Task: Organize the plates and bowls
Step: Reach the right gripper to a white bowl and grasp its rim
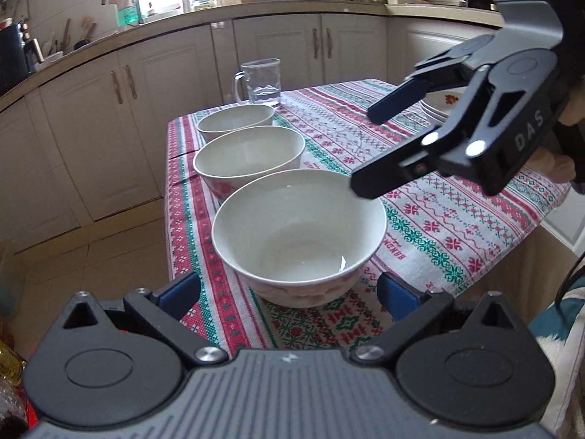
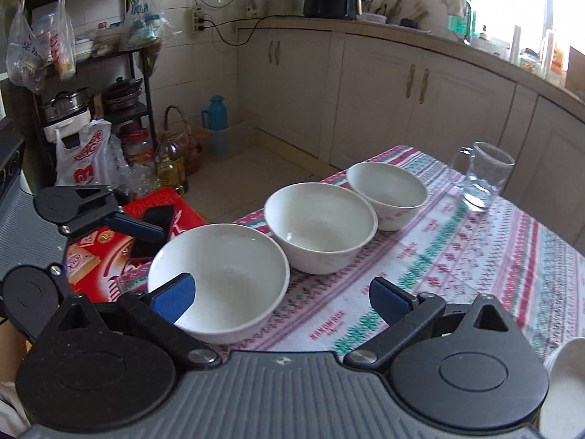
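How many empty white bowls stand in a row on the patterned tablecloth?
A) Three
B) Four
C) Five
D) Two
A: the near bowl, the middle bowl and the far bowl stand in a line towards the glass mug.

Your right gripper point(image 1: 362, 150) hides most of the plate stack point(image 1: 444, 104); only a floral rim shows. In the right wrist view, the plates point(image 2: 565, 384) are cut by the frame edge. Nearest bowl's point(image 1: 299, 234) base pattern is too blurred to read.
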Motion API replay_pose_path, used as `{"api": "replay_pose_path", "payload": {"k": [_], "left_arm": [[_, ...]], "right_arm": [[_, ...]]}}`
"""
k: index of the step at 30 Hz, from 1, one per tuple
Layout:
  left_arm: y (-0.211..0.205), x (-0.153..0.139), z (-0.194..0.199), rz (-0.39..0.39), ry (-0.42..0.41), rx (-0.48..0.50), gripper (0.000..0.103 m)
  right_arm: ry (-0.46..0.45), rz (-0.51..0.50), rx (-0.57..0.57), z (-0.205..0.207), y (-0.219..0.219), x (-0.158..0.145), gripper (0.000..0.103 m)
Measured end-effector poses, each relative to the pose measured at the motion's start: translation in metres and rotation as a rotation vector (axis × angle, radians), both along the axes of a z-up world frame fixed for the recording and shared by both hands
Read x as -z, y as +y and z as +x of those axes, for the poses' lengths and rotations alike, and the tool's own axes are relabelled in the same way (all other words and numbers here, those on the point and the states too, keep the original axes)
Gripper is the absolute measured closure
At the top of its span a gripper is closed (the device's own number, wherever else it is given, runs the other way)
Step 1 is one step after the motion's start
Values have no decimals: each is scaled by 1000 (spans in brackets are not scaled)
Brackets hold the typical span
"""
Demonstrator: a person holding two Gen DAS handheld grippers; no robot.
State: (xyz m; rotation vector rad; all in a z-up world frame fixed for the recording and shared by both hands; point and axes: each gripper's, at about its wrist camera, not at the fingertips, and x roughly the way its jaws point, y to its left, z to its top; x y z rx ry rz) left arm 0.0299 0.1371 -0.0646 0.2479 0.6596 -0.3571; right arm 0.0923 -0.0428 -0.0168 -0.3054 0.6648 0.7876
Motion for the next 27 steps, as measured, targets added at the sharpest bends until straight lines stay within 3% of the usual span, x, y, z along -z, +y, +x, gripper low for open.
{"api": "replay_pose_path", "payload": {"k": [10, 15, 27], "left_arm": [[1, 2, 8, -12, 17, 66, 4], [5, 3, 11, -27, 28, 68, 11], [1, -2, 15, -22, 30, 84, 15]], "right_arm": [[112, -3, -50, 15, 22, 19, 22], [146, -10, -65, 18, 26, 26, 31], [179, 16, -69, 20, 26, 28, 33]]}}
